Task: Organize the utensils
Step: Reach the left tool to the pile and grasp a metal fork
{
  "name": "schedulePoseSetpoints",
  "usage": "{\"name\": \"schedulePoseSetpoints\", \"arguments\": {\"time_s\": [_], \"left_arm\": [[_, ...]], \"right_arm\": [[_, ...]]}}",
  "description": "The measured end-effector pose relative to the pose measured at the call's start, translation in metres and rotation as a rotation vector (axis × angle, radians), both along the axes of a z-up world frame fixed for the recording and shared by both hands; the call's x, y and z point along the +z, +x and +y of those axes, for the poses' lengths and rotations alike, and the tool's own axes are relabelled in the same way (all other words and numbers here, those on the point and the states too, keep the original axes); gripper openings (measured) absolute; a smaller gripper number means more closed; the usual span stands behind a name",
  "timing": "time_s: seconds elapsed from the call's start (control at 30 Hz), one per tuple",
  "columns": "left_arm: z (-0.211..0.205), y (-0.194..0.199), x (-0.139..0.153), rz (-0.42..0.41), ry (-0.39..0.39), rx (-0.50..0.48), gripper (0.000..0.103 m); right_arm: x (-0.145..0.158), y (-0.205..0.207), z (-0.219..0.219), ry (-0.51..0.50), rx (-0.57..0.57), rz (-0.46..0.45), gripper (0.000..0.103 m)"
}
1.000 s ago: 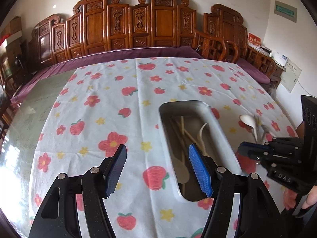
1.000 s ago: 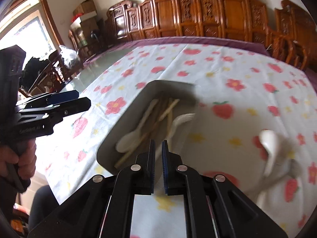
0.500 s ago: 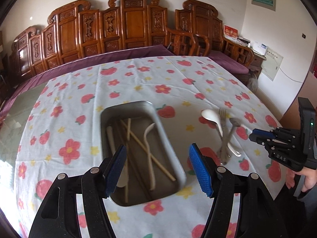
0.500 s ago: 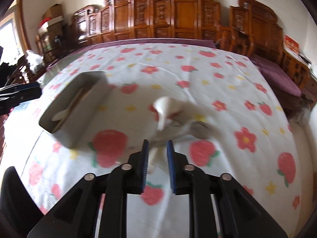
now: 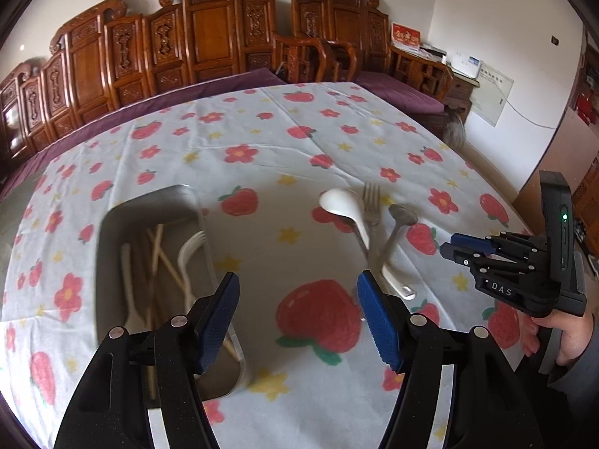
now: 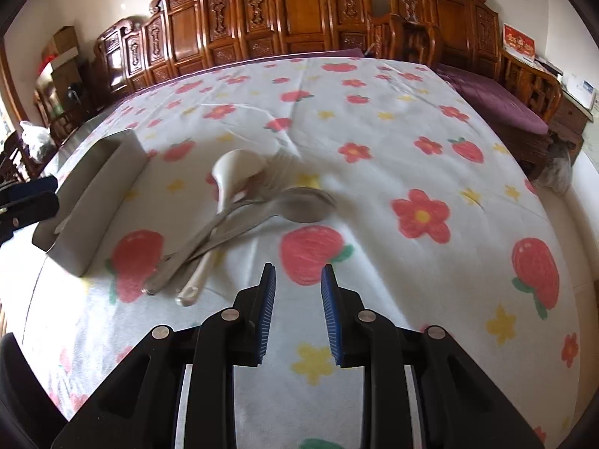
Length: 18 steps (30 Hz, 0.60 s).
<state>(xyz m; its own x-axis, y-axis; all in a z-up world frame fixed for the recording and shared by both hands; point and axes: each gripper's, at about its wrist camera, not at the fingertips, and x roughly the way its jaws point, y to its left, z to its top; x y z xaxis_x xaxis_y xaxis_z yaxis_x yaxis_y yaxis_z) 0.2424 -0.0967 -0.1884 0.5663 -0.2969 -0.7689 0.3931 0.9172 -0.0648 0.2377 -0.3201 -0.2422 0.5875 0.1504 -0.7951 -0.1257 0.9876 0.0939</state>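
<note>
Left tool (image 5: 295,316) hovers wide open, empty, over bench (image 5: 262,142) near front edge. Right tool (image 6: 298,299) partly open, empty, low over cloth just short of utensil pile. White spoon (image 6: 234,172), metal spoon (image 6: 299,204) and fork (image 5: 371,202) lie crossed, touching, mid-bench. Metal tray (image 5: 112,224) toward left edge holds chopsticks (image 5: 161,250) and pale plastic utensils (image 5: 185,258).

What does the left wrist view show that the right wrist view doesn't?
Left wrist only: the tray's inside, holding chopsticks and a plastic fork, plus the right claw from the side.
Right wrist only: the right claw open.
Both: white spoon, metal fork, metal spoon lying crossed on the tablecloth.
</note>
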Motion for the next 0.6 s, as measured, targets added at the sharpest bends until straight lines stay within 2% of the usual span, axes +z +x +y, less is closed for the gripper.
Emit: {"name": "schedulePoseSetpoints", "arguments": {"time_s": [0.07,0.13,0.3,0.4,0.6], "left_arm": [[-0.013,0.006,-0.007,0.021,-0.003,-0.019,0.060],[-0.024,0.013,-0.015,0.044,-0.001,-0.035,0.052],[-0.054,0.029,-0.033,0.086,0.008,-0.073,0.046],[-0.070,0.037,-0.045,0.116,0.015,-0.095,0.037],[-0.086,0.052,-0.066,0.177,0.016,-0.111,0.025]], "right_arm": [[0.001,0.000,-0.005,0.006,-0.011,-0.010,0.027],[0.001,0.001,-0.009,0.018,-0.019,-0.014,0.027],[0.002,0.003,-0.012,0.026,-0.030,-0.017,0.027],[0.003,0.004,-0.011,0.036,-0.027,-0.021,0.027],[0.004,0.005,-0.013,0.066,-0.034,-0.020,0.028]]}}
